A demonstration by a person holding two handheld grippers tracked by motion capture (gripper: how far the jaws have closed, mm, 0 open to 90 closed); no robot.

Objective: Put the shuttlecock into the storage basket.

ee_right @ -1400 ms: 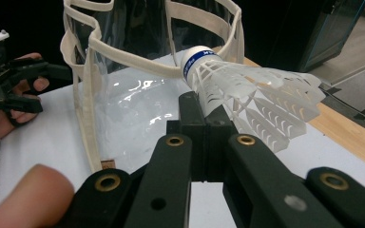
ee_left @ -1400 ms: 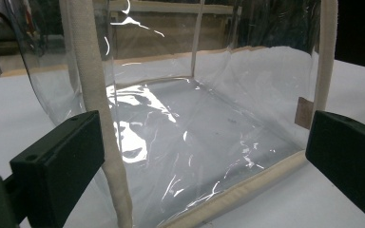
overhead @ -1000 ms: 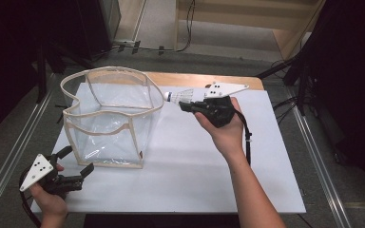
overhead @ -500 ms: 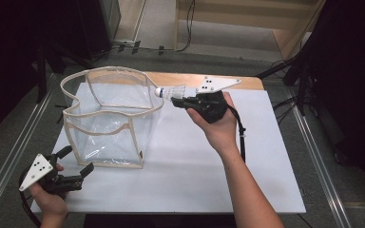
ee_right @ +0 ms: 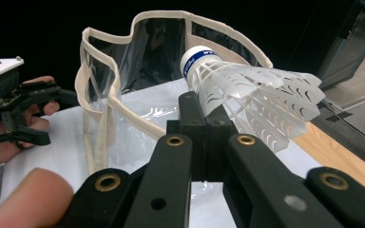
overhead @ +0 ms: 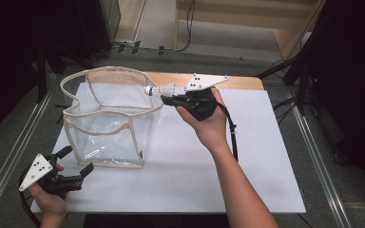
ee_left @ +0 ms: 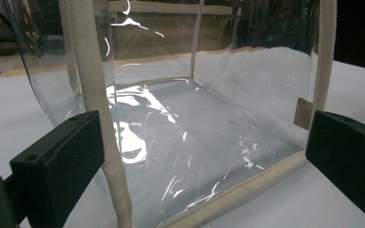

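A clear plastic bag point(overhead: 109, 118) with cream fabric edging stands open on the white table point(overhead: 195, 161). My right gripper point(overhead: 167, 98) is shut on a white plastic shuttlecock point(overhead: 160, 90), held at the bag's right rim with its cork end over the opening. In the right gripper view the shuttlecock point(ee_right: 247, 95) lies across the closed jaws, in front of the bag point(ee_right: 123, 80). My left gripper point(overhead: 78, 161) rests open at the table's near left corner, pointing at the bag's front wall point(ee_left: 195, 142). Nothing lies between its black pads point(ee_left: 62, 156).
A wooden strip point(overhead: 237, 83) runs along the table's far edge. Metal rails point(overhead: 321, 161) flank the table on both sides. Dark stands and cables point(overhead: 138, 47) sit on the floor beyond. White table surface spreads to the bag's right.
My right gripper has carried the shuttlecock leftward and a little farther away, from beside the bag to over its right rim. The left gripper has stayed put.
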